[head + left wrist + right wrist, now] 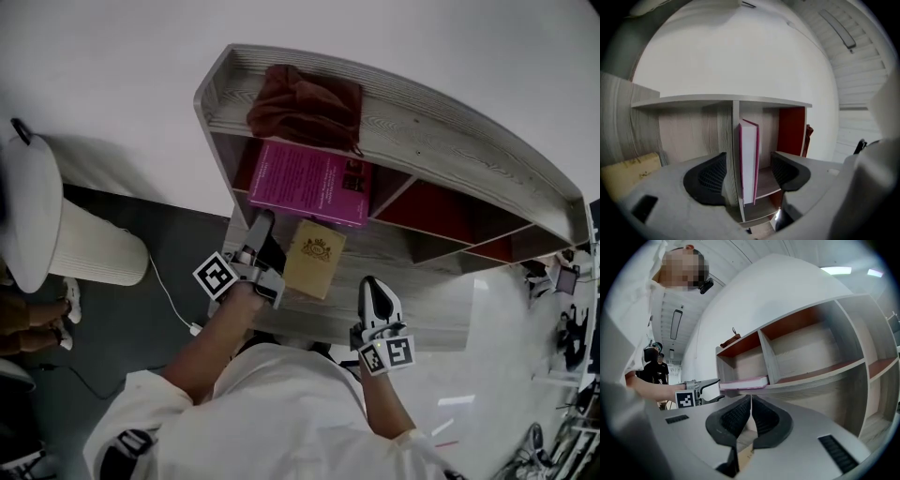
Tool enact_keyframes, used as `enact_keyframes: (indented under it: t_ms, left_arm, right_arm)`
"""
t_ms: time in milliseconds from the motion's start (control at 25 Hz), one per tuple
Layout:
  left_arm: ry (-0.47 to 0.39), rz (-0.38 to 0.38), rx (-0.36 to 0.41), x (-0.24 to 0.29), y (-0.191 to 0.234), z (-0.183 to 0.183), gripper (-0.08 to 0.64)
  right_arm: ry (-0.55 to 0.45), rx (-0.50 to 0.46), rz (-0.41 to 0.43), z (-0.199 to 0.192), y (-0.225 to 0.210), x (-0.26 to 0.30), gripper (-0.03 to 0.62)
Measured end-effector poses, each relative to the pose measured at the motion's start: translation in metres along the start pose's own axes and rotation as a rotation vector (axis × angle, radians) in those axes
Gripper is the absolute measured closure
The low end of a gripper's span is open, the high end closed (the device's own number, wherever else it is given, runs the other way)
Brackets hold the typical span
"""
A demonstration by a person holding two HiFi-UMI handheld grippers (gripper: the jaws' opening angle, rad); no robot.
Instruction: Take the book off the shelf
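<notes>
A magenta book lies flat in the left compartment of the grey wooden shelf, its front edge sticking out. My left gripper is just in front of it and below, jaws open. In the left gripper view the book shows edge-on between the open pads, farther off, and neither pad touches it. A tan book lies on the lower board, between my two grippers. My right gripper is to its right, and its pads are shut together with nothing seen between them.
A dark red cloth bag sits on the shelf's top board. A white ribbed cylinder stands on the dark floor at the left, with a white cable beside it. Red-backed compartments extend to the right. A person stands far off.
</notes>
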State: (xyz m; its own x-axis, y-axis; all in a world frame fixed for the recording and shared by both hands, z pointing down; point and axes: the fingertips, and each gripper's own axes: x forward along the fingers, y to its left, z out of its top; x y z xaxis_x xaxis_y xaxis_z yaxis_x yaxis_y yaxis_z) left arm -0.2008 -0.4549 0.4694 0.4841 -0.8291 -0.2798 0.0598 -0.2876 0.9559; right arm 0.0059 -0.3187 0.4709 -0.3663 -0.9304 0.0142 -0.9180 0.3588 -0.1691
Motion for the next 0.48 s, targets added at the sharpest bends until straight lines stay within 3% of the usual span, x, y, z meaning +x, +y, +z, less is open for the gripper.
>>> enact_keyframes:
  t_ms: [80,160,480]
  left_arm:
    - [-0.029,0.001,-0.034,0.003,0.001,0.001,0.268]
    - [-0.039,0.003,-0.017,0.008,0.0,0.001,0.265]
    - [0.01,0.019,-0.004,0.034,0.0,-0.028,0.265]
  right_arm:
    - [0.003,0.012,-0.011,-0.003,-0.004,-0.002,0.572]
    - [0.01,0.024,-0.02,-0.008,-0.008,-0.005,0.572]
    - [0.028,0.037,-0.038,-0.016,-0.019,-0.013,0.572]
